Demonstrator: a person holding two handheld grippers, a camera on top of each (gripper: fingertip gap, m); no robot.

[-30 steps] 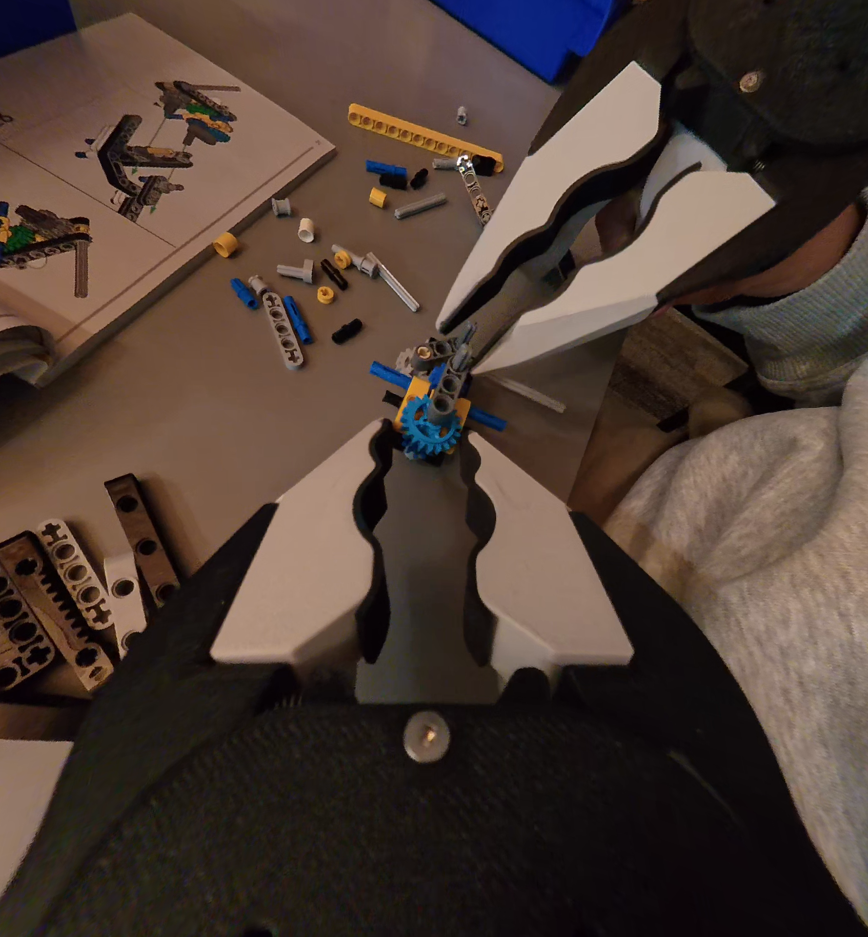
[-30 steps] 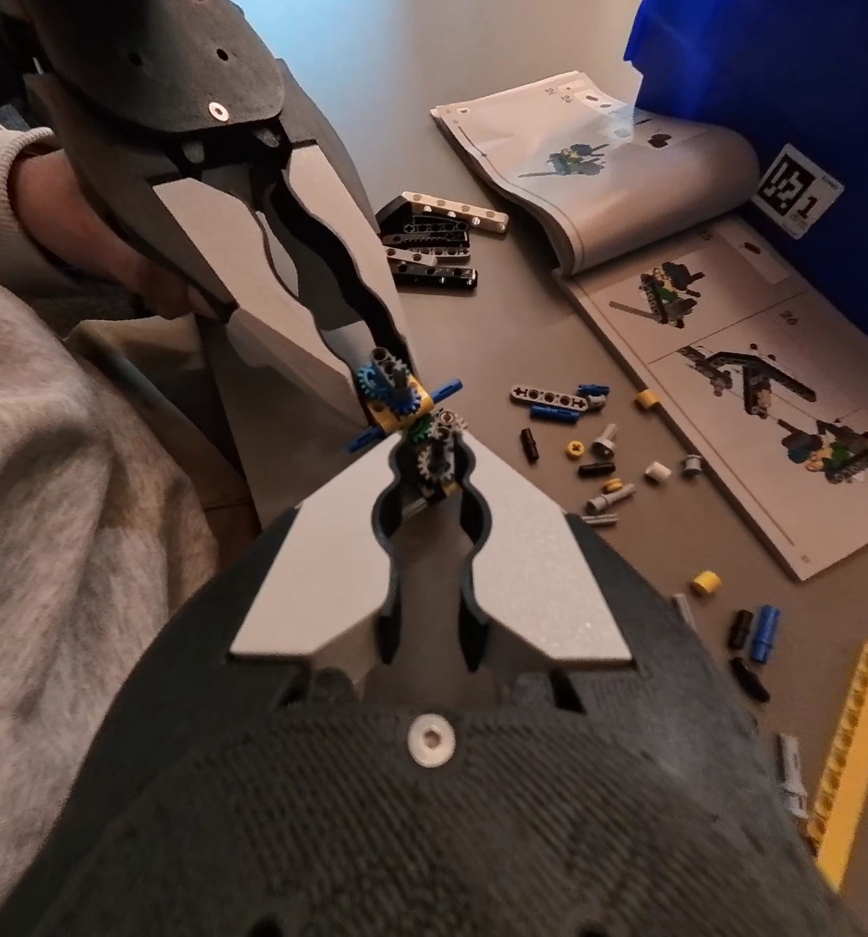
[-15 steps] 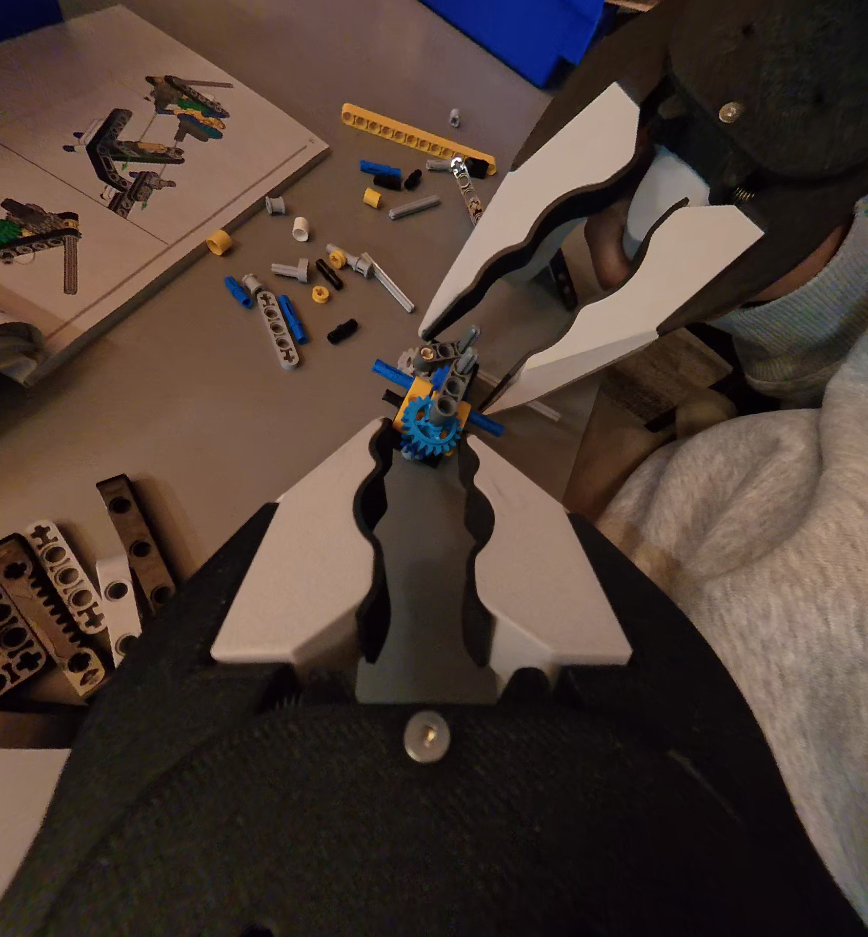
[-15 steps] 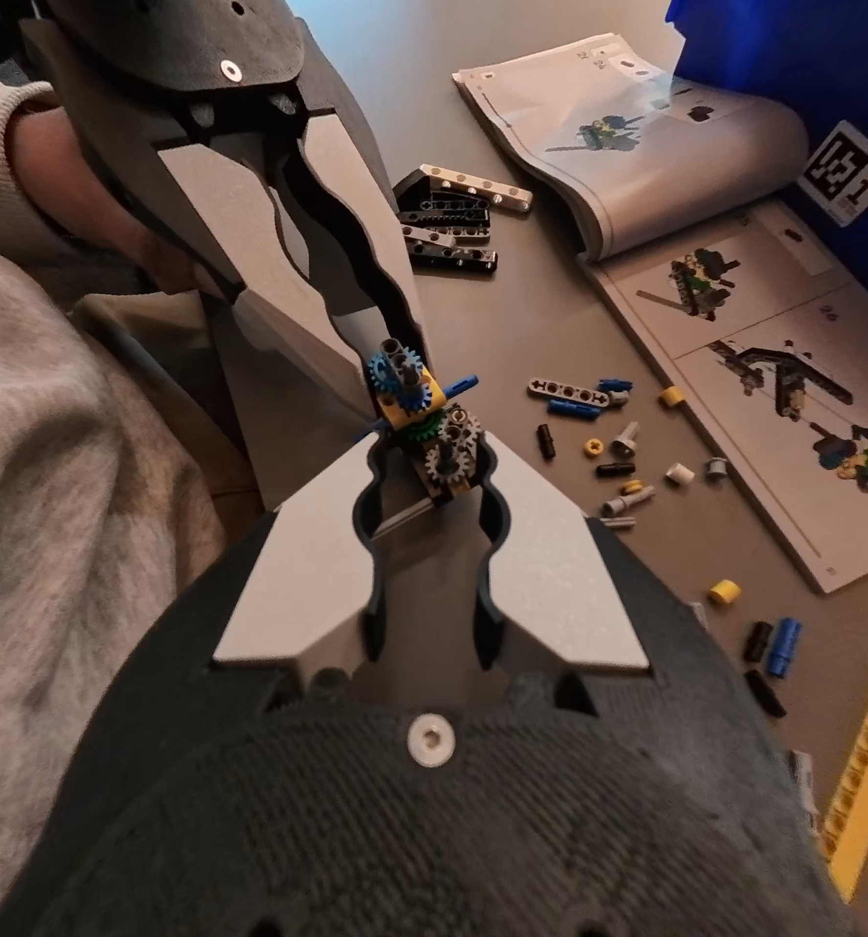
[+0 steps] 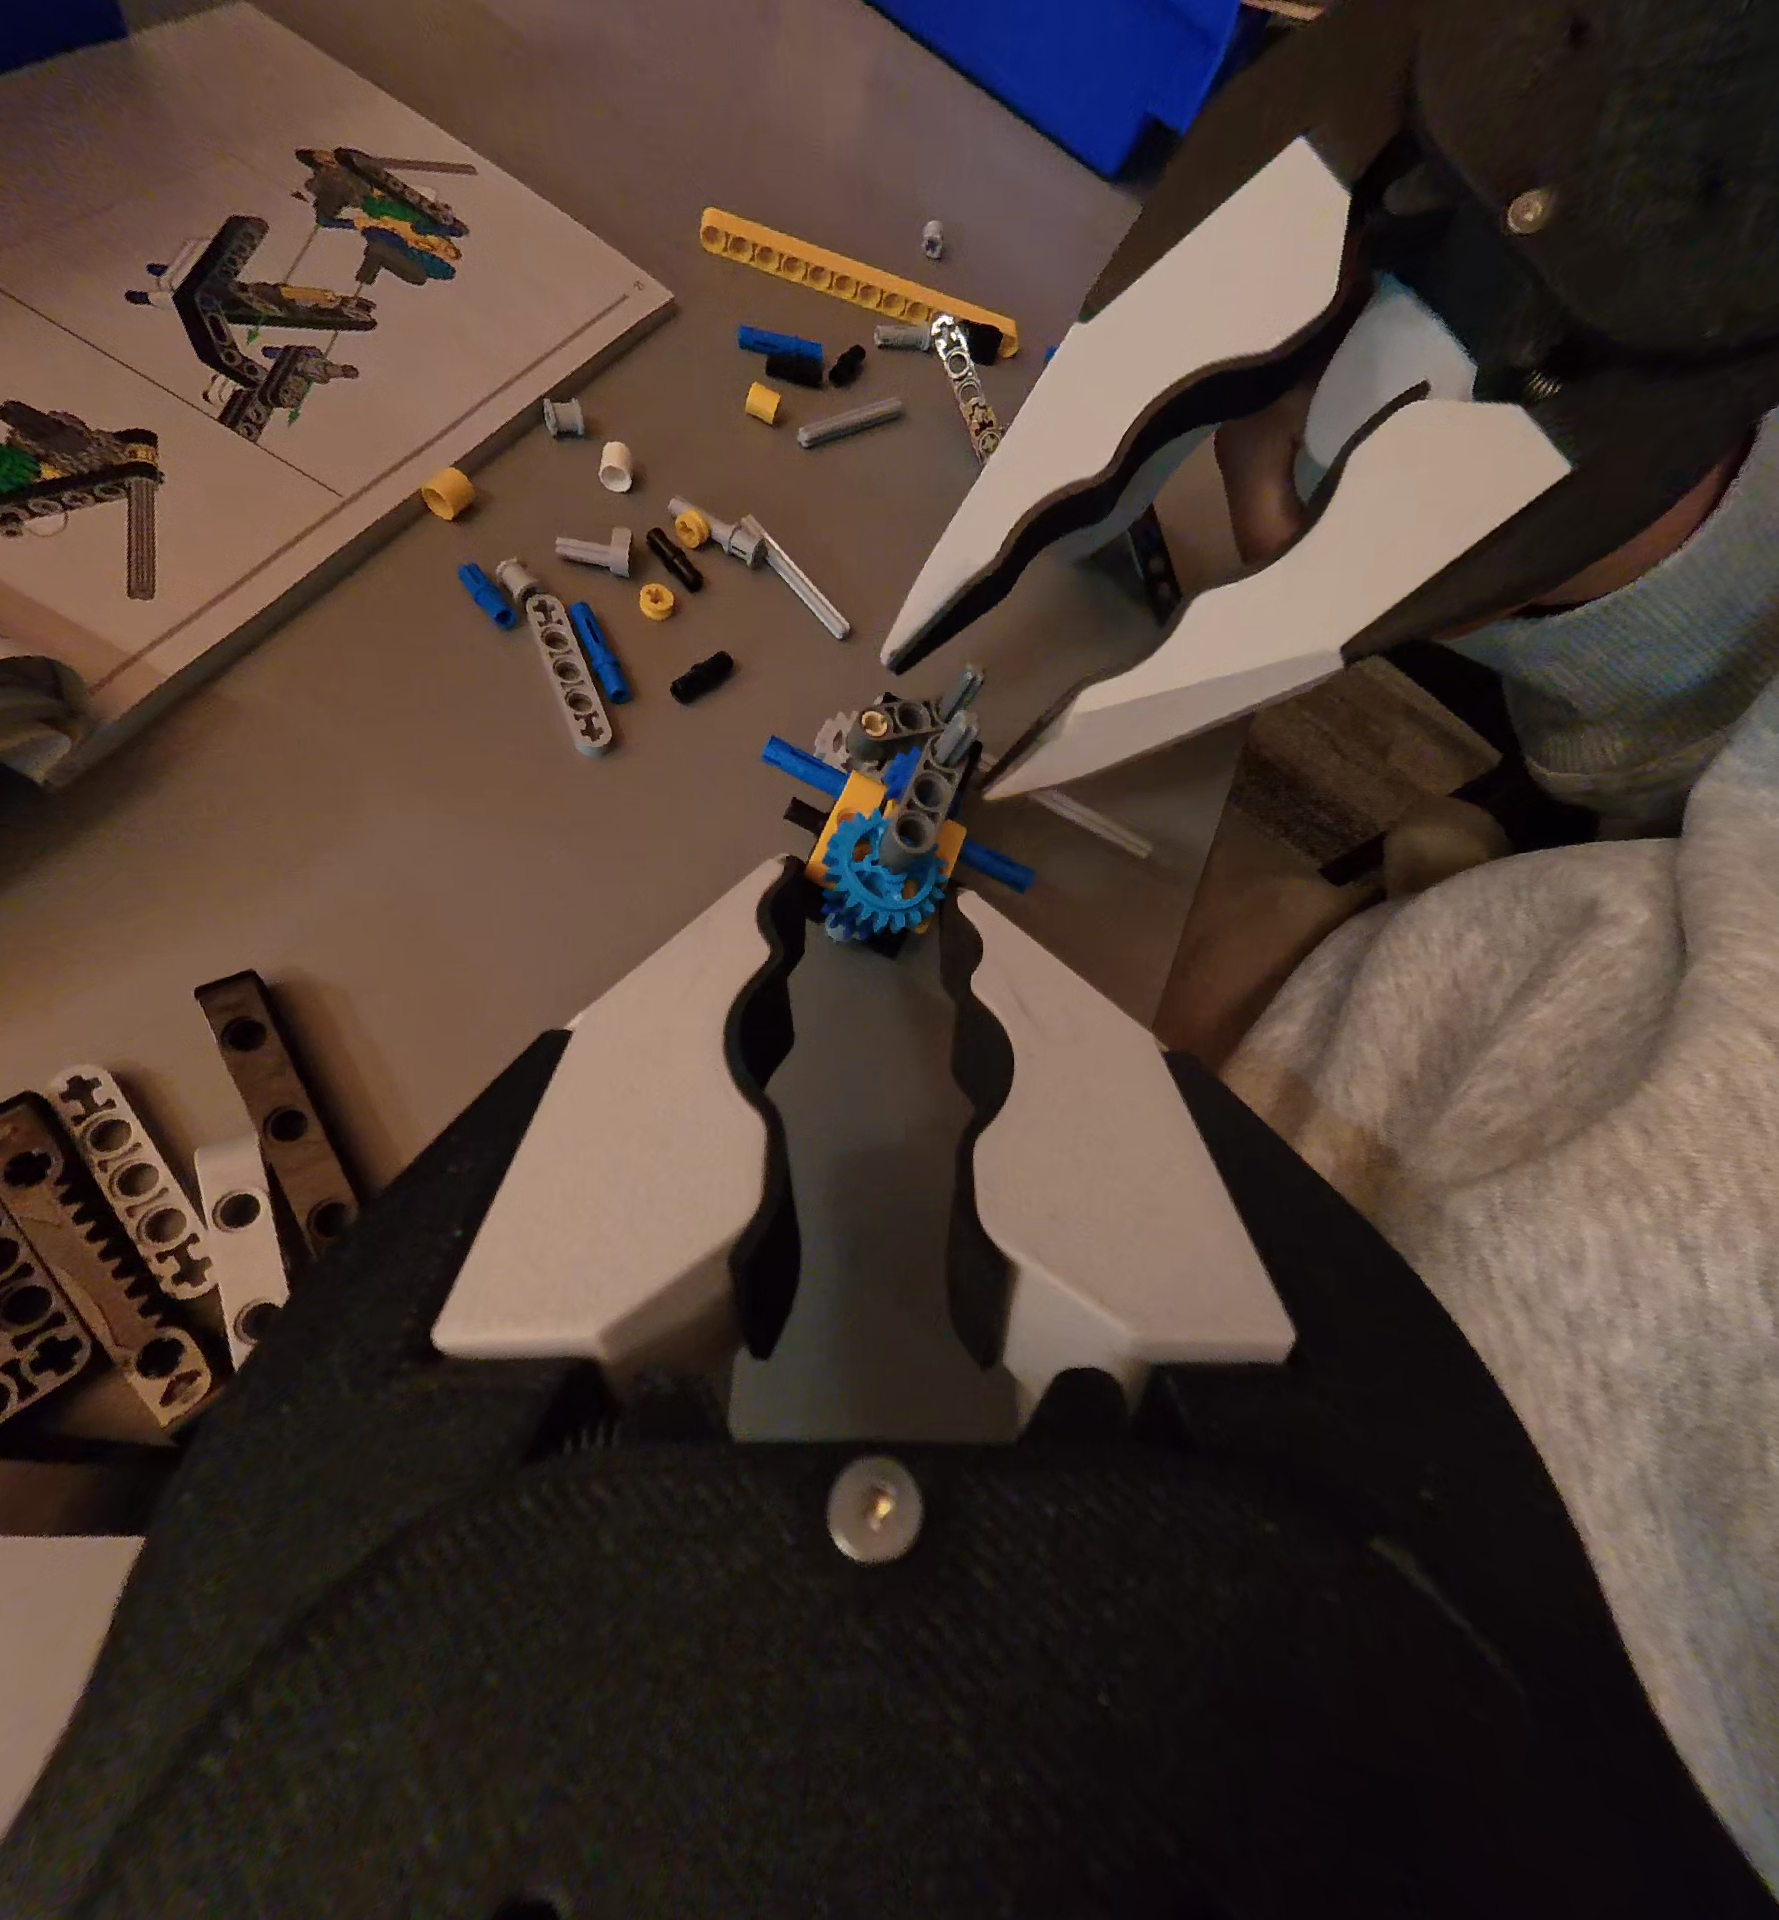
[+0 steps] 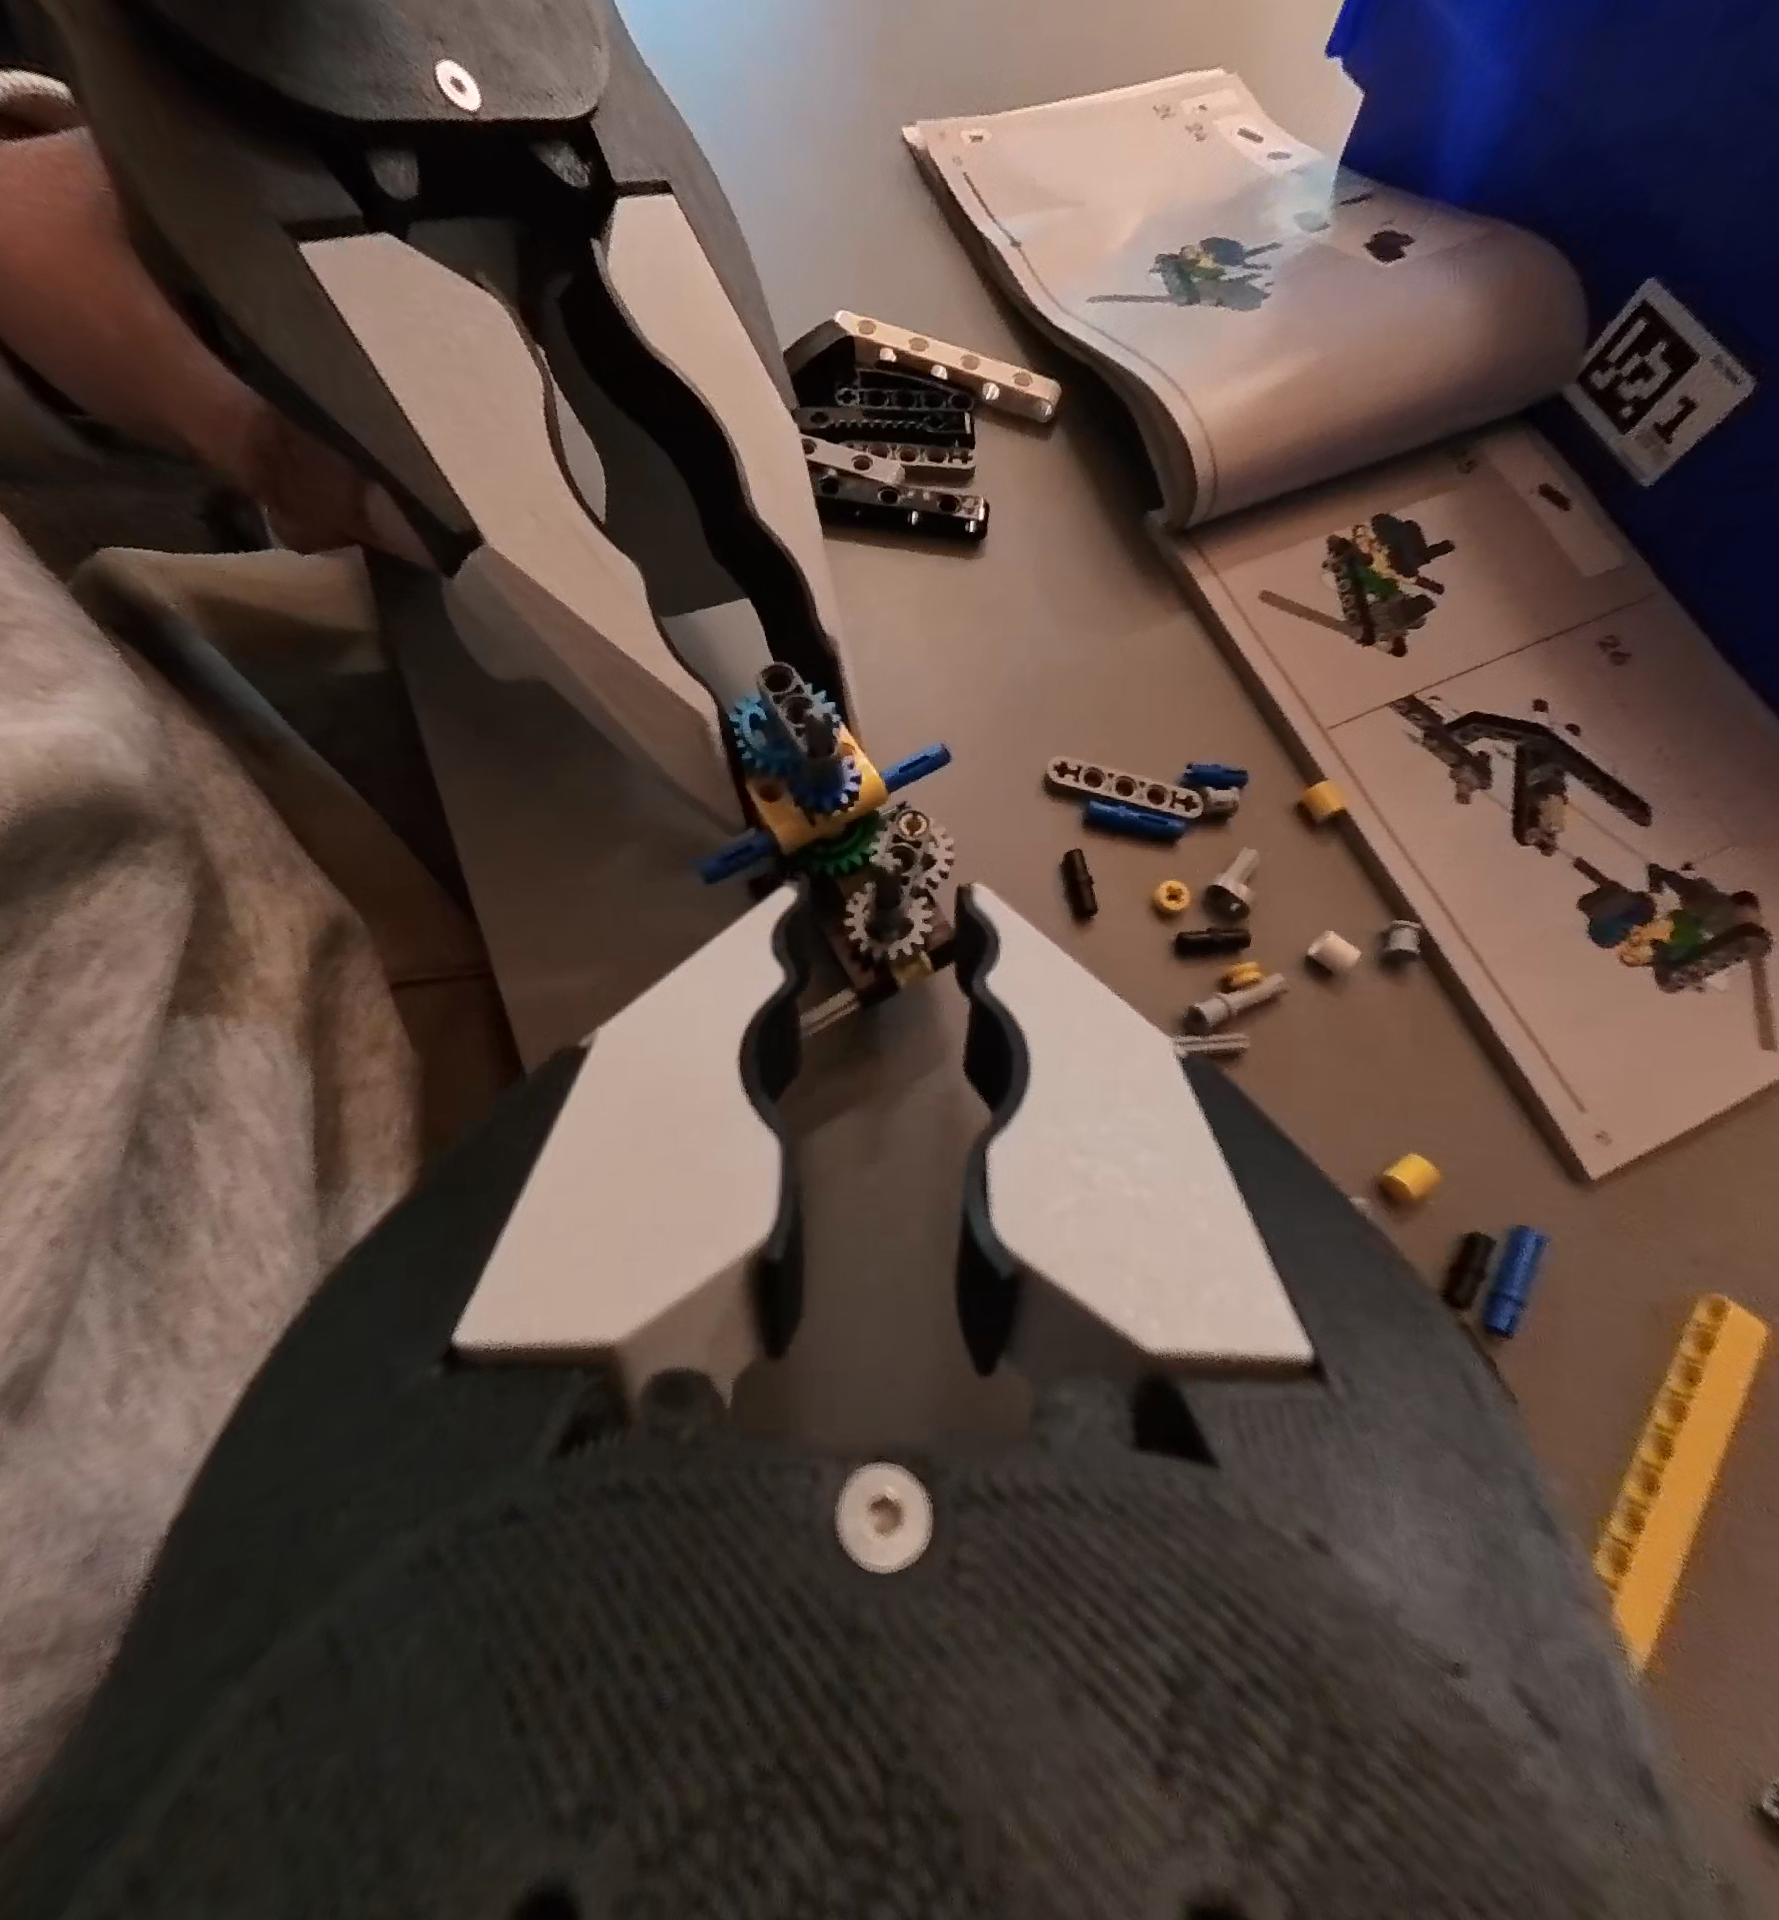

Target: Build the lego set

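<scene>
The small gear assembly point(image 5: 890, 831) hung in the air above the grey table point(image 5: 345, 852), near the loose pins and beams, with the left gripper point(image 5: 869, 894) pinched narrowly on its yellow-block end at the blue gear point(image 5: 880, 868). The right gripper point(image 6: 869, 914) stood spread apart around the assembly's far end, its fingers not visibly pressing. The assembly looked light and rigid but only press-fitted, so I judged the solid yellow block the safest hold, not the thin axles.

Looked down close along opposing fingers; shared the gear assembly point(image 5: 890, 831) point(image 6: 828, 821), manual point(image 5: 241, 343) point(image 6: 1487, 790), loose parts.
</scene>
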